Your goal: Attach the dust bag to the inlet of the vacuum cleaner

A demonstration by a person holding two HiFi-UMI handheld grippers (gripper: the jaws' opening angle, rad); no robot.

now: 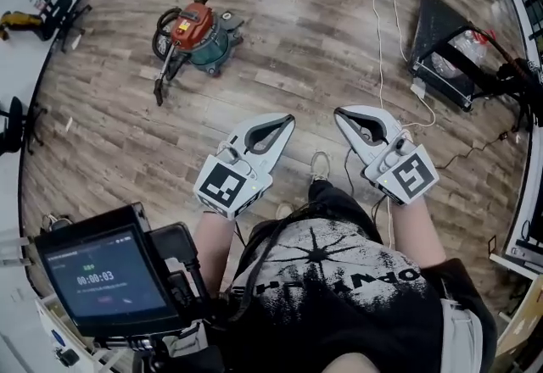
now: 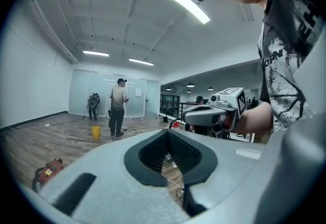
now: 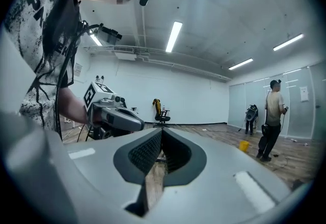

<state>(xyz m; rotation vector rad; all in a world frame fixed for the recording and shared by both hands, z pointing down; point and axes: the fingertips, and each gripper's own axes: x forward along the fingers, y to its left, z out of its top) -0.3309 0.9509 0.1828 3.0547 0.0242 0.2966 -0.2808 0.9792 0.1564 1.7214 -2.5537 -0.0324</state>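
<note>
The wood floor (image 1: 280, 32) fills most of the head view and lies open across the middle and top of the frame. At the far left it ends at a white wall, where a black office chair (image 1: 56, 10) stands. The upper right is more crowded: a black frame stand (image 1: 443, 41) sits there, and a white cable (image 1: 382, 41) runs down from a plug near the top edge towards the person's feet. A screen device (image 1: 100, 275) fills the lower left corner, close to the person's body.

The vacuum cleaner (image 1: 195, 34), red on top with a dark green drum and a black hose, stands on the floor in the upper left. It is well apart from both tools, with bare floor between. It also shows small in the lower left of the left gripper view.

The left hand-held gripper (image 1: 290, 119) and the right hand-held gripper (image 1: 338, 113) are held out in front of the torso at centre frame. Their marker cubes sit near the wrists. The tips angle in towards each other, near but not touching. Each has its jaws pressed together with nothing between them; only floor shows through the hollow behind the tips. One shoe (image 1: 320, 165) shows below and between them.

In the gripper views a standing person (image 2: 118, 107) and a yellow bucket (image 2: 96, 132) are far off by a glass wall.
</note>
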